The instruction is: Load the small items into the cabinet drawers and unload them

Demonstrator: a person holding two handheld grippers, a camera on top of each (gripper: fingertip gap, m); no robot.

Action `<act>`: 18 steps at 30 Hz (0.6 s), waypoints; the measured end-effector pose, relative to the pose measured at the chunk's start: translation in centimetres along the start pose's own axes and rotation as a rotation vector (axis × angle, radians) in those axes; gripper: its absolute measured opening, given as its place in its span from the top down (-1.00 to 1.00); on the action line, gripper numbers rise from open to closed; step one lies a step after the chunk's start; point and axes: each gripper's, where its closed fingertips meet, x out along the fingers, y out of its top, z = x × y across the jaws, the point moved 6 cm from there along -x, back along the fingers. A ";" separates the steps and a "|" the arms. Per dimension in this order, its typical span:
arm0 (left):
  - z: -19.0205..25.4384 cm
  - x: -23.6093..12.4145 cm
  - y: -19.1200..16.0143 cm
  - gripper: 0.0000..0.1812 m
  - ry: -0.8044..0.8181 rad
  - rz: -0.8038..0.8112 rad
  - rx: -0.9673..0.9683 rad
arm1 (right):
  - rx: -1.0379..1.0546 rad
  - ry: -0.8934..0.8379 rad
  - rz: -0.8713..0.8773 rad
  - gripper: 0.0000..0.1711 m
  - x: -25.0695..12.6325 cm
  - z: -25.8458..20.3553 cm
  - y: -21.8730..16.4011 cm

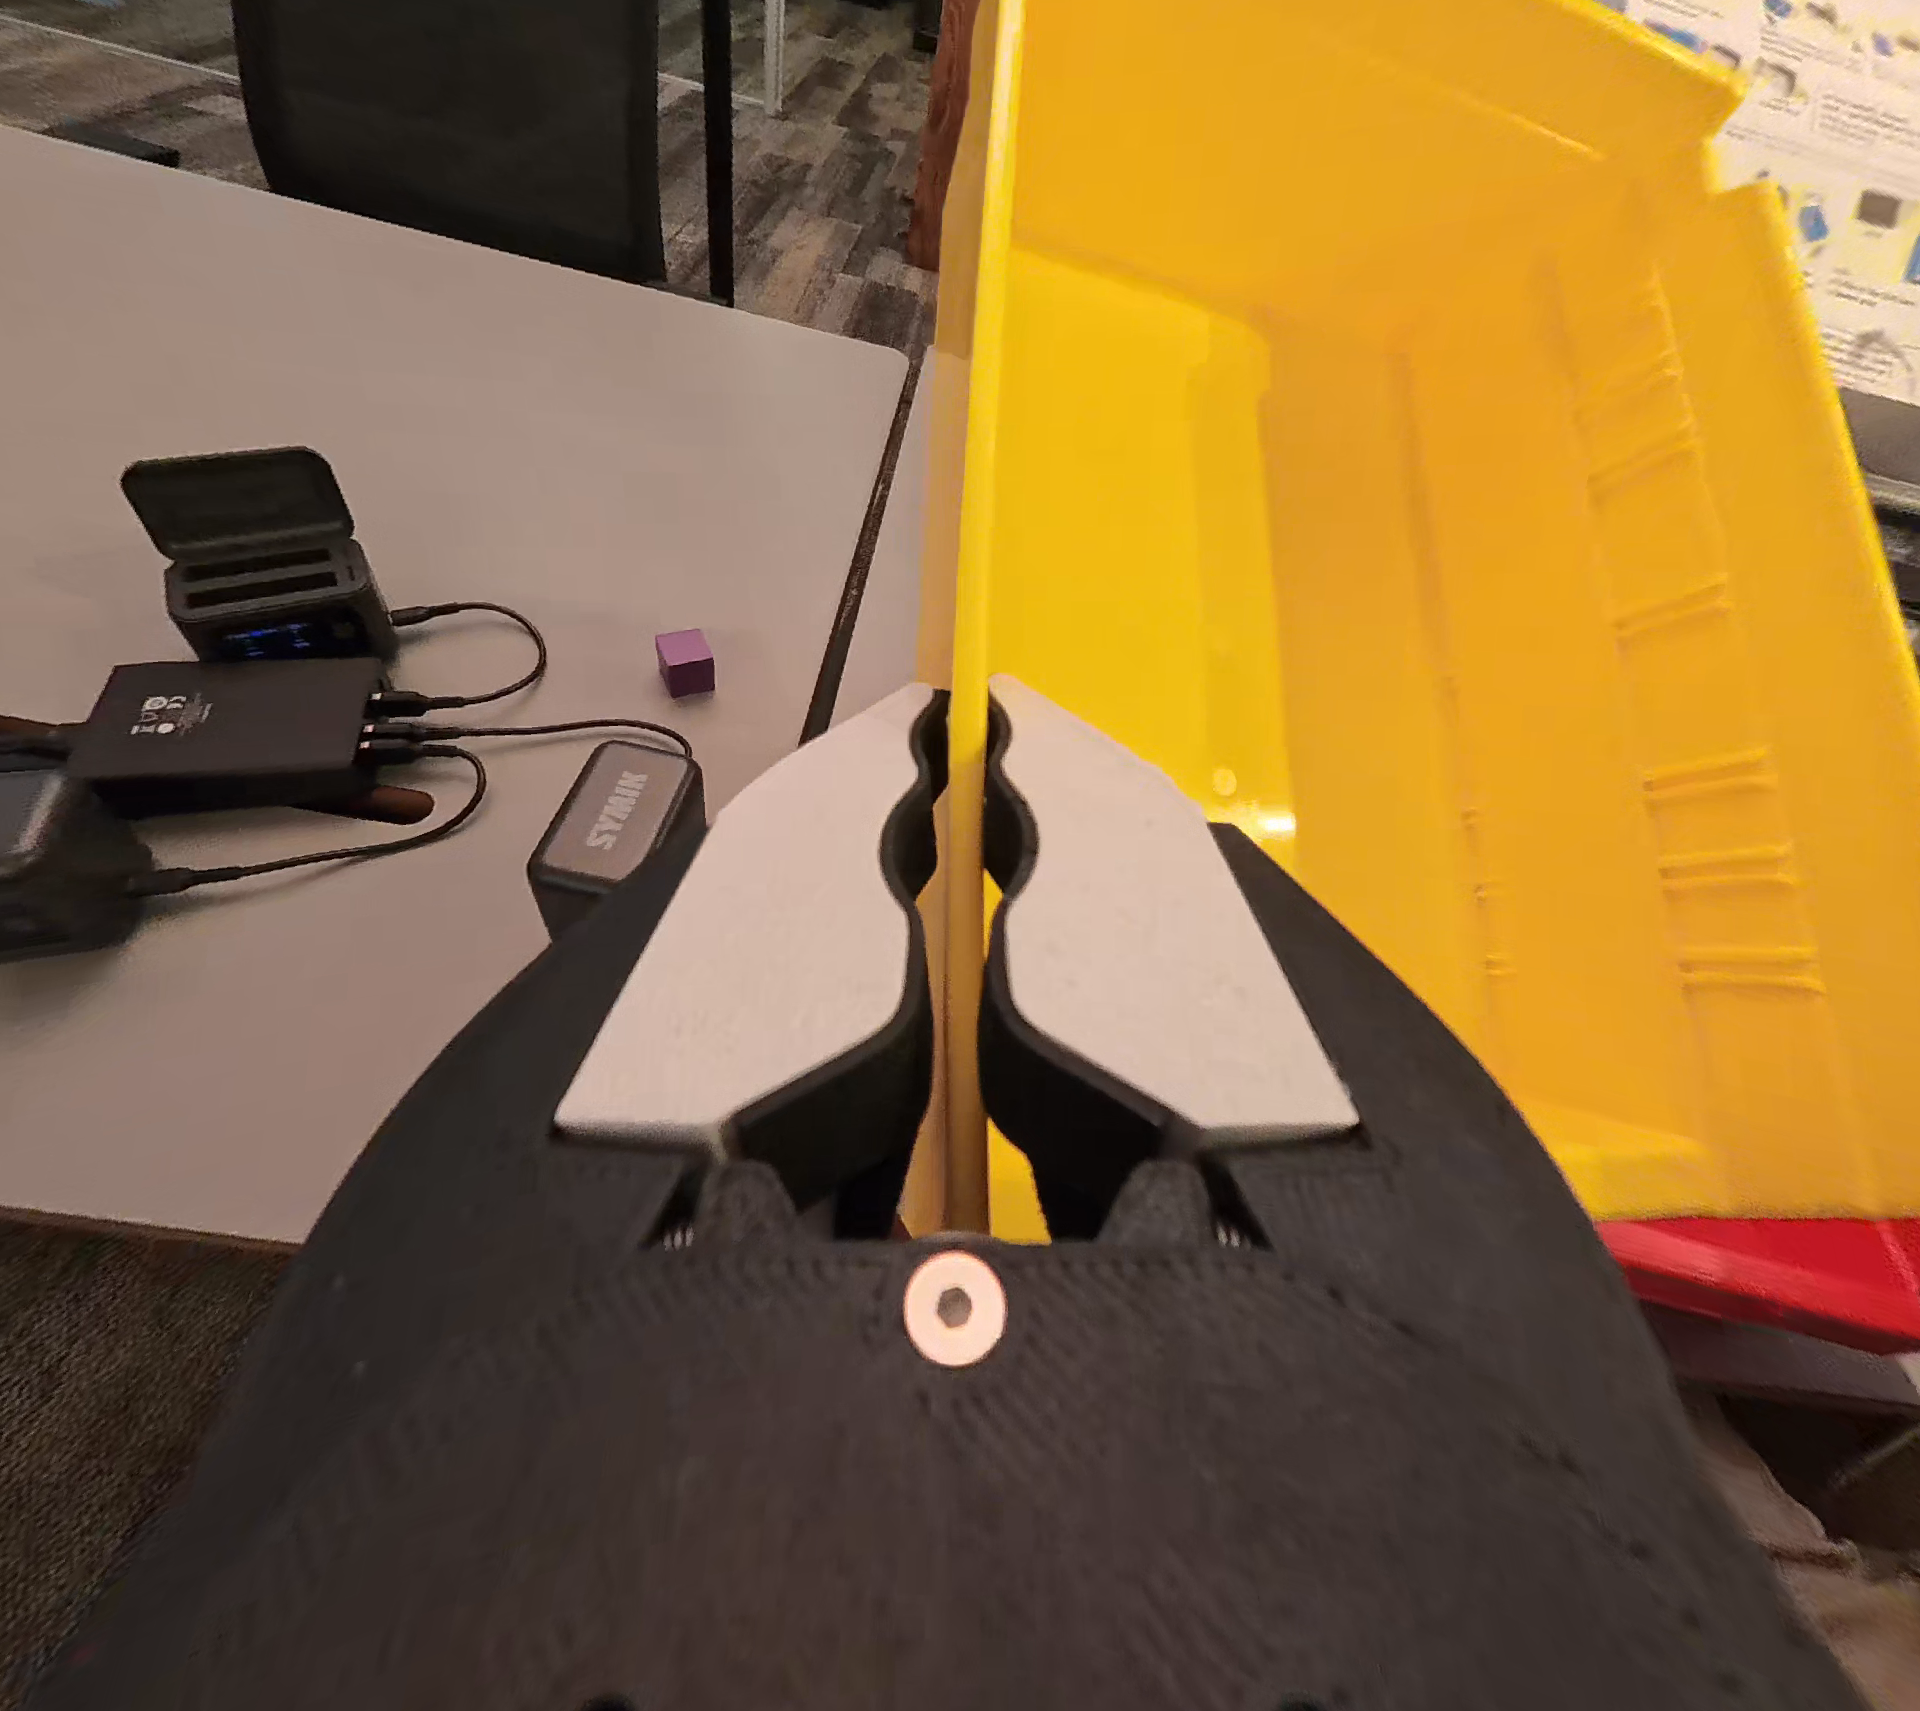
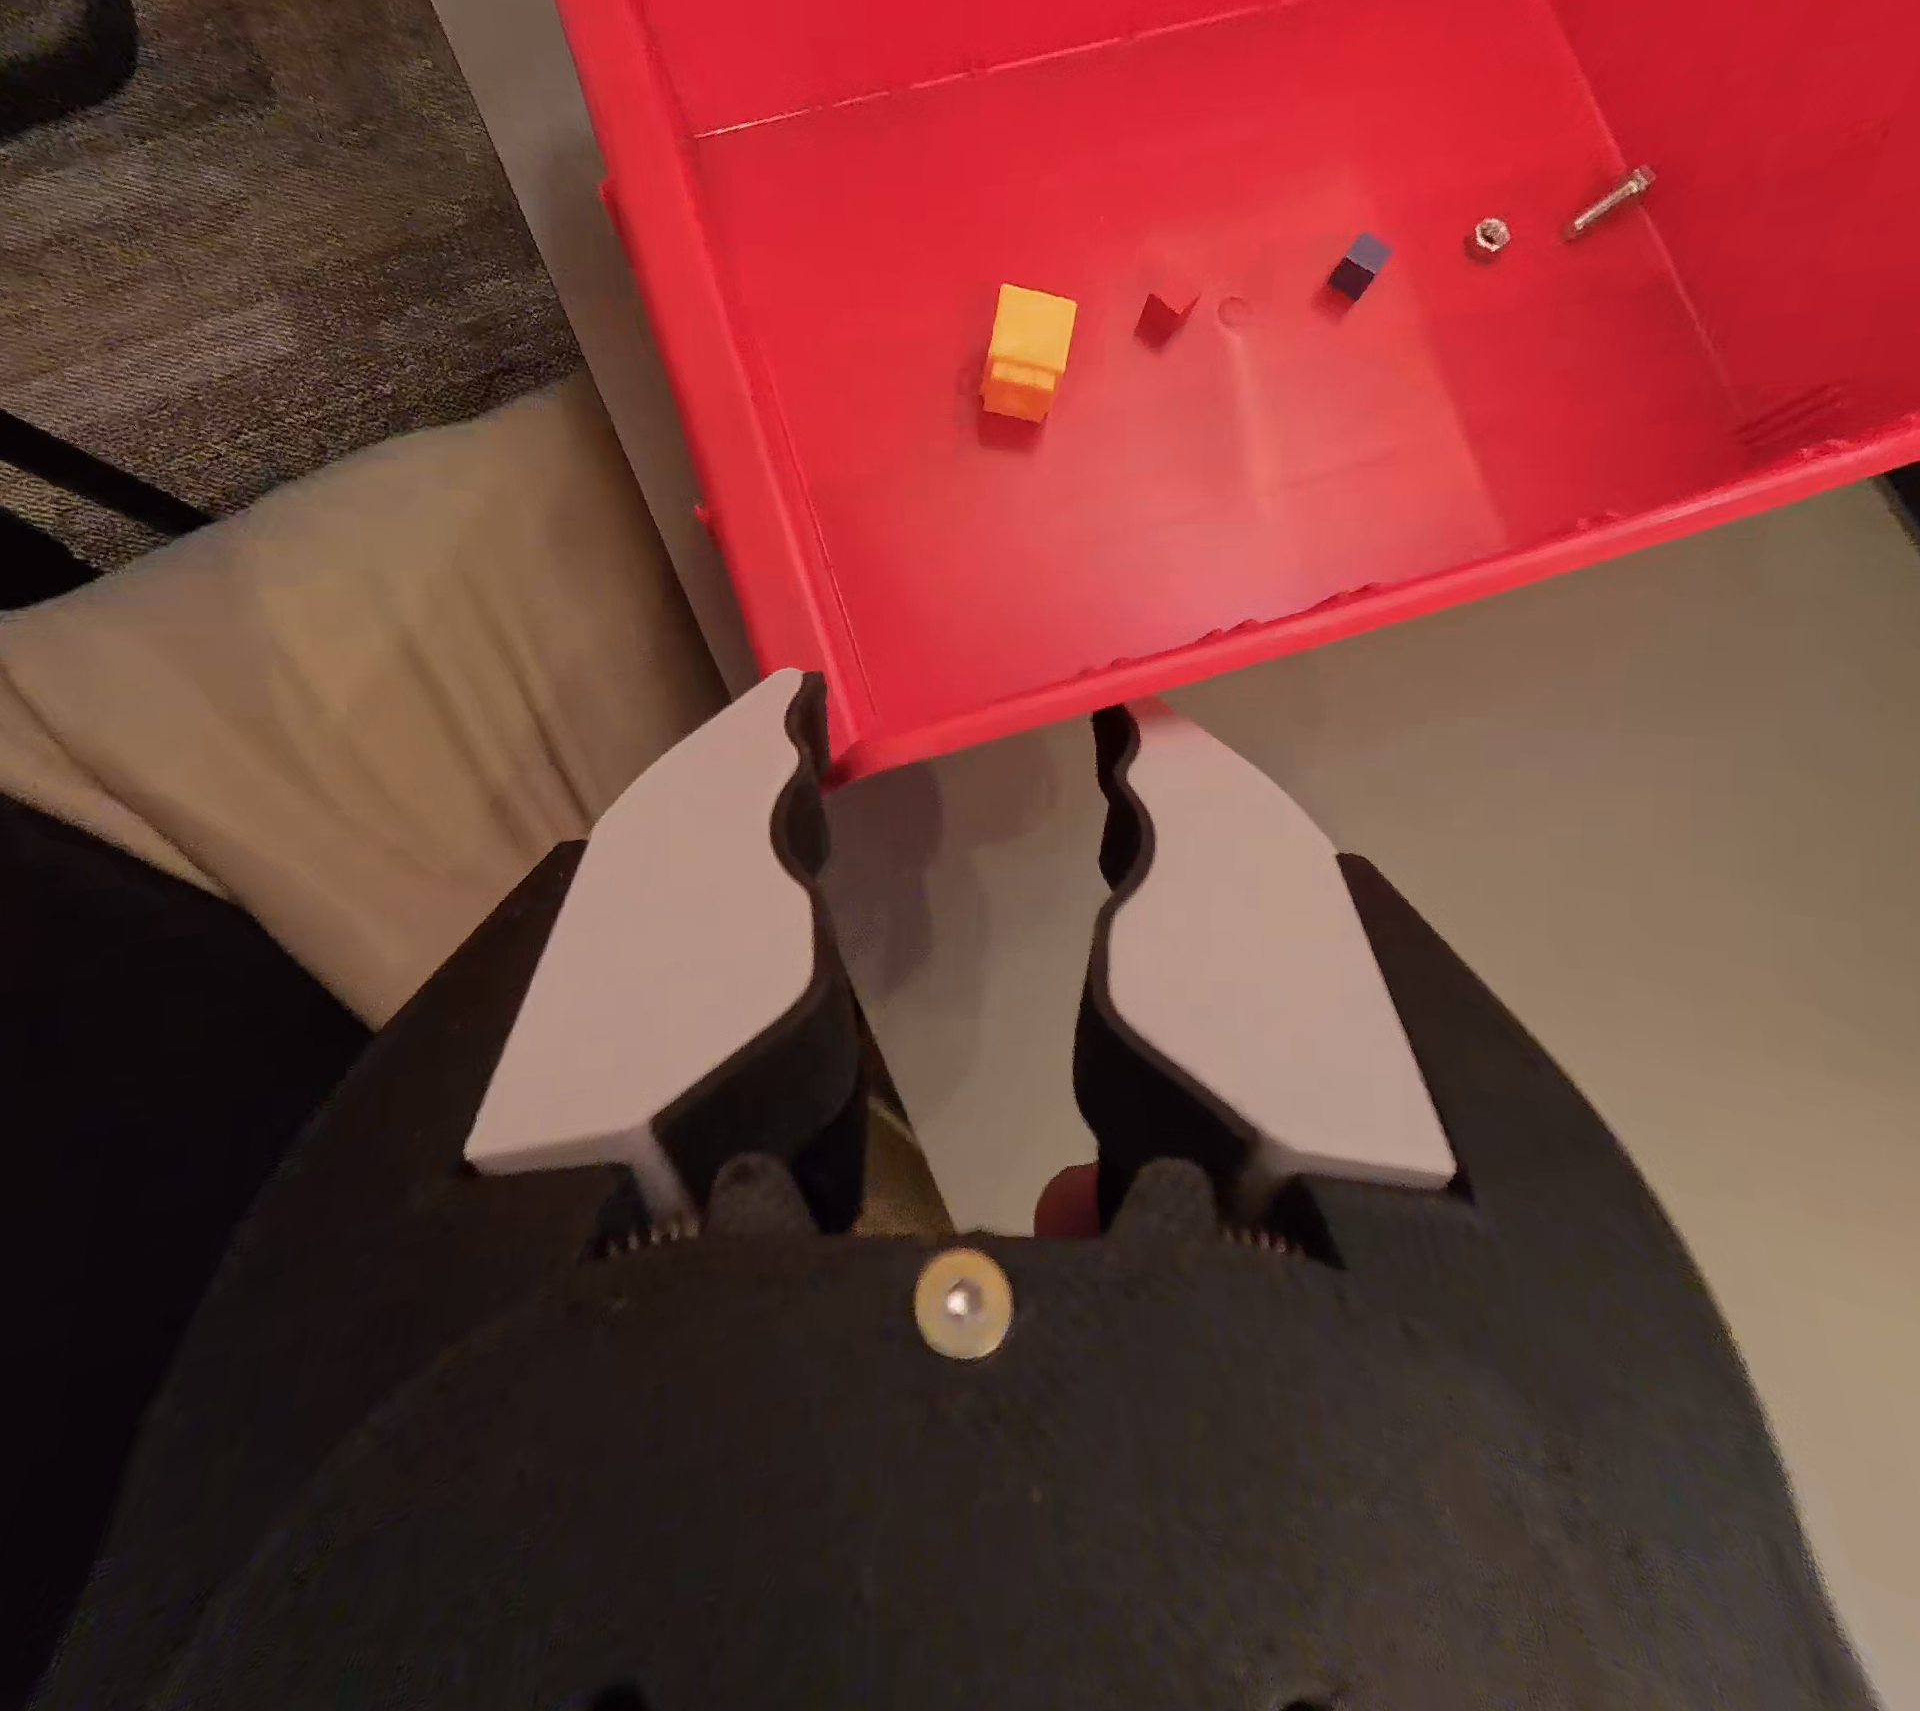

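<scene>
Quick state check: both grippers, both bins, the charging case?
left gripper: shut on yellow bin wall
yellow bin: lifted, tilted, looks empty
right gripper: open, at the red bin corner
red bin: on the table, holding small items
charging case: lid open

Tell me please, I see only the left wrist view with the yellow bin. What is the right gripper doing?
Observer: The right gripper is open, at the near corner of a red bin.
Operator: Is the red bin empty?
Observer: No. An orange block, a small red cube, a dark blue cube, a nut and a bolt lie on its floor.
Operator: Does the right gripper hold something?
Observer: Nothing lies between its fingers; only the table shows there.
</scene>
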 end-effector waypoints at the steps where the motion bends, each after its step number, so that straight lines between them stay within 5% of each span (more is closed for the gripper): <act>1: 0.1 -0.1 0.1 0.97 -0.008 0.001 0.005 | -0.011 0.004 0.005 0.42 0.5 -0.1 0.5; 10: 2.0 -1.0 1.8 0.96 -0.038 0.038 0.052 | -0.076 0.067 0.040 0.41 5.2 -0.2 5.6; 13: 3.3 -1.2 2.5 0.96 -0.078 0.063 0.060 | -0.046 0.141 0.041 0.21 6.2 0.1 6.7; 18: 8.1 -0.2 2.9 0.97 -0.186 0.071 0.083 | 0.094 0.211 0.130 0.06 2.0 2.7 6.2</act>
